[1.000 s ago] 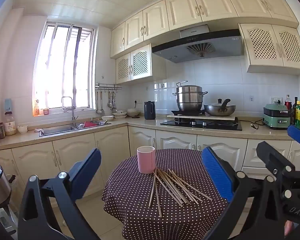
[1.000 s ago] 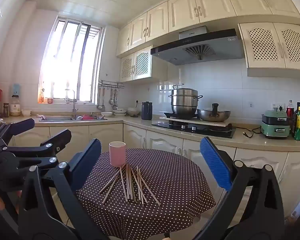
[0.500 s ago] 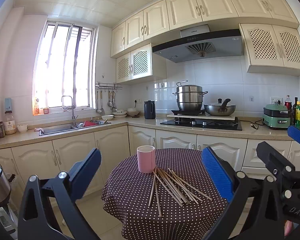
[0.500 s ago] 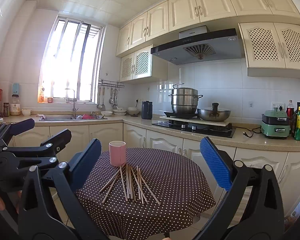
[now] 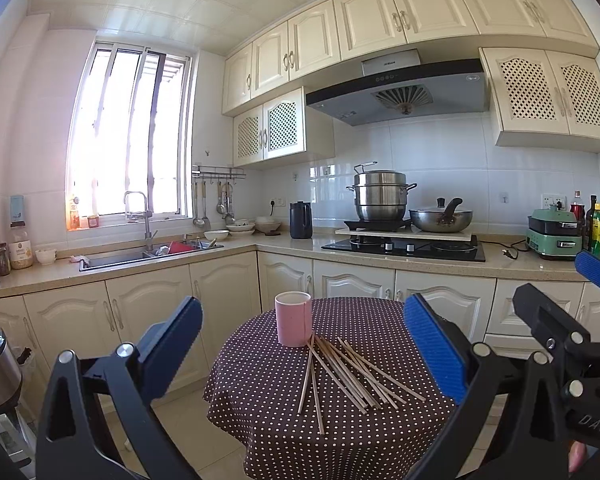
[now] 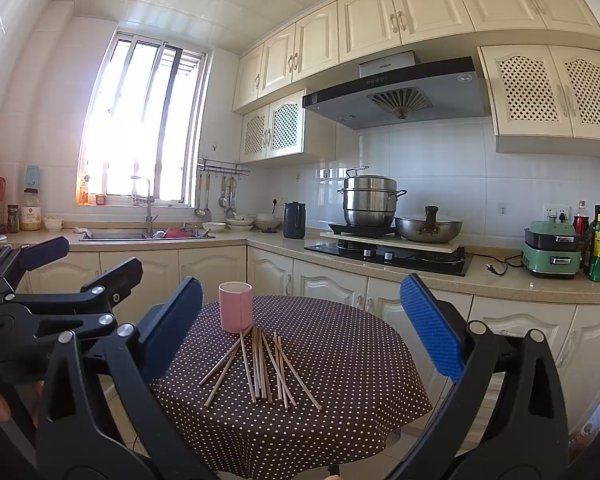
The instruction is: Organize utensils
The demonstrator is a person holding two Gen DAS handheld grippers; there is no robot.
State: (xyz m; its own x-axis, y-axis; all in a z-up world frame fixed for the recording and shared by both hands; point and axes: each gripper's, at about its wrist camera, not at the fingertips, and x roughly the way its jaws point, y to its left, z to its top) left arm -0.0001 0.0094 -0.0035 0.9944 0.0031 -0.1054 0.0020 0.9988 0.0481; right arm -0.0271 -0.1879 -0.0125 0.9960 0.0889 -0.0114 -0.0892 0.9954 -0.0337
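**Chopsticks Await Sorting on a Kitchen Table**

Two handheld grippers hang short of the near edge of a round table (image 5: 260, 432) in a polka-dot cloth, the left gripper (image 5: 302, 344) and right gripper (image 6: 300, 320) both spread wide and carrying nothing, seemingly poised for a first pick. Loose chopsticks (image 5: 340, 372), roughly a dozen though overlap blurs the count, lie fanned across the table's middle, far tips converging at one pink cup (image 5: 293, 319) near the far edge, apparently their holder.
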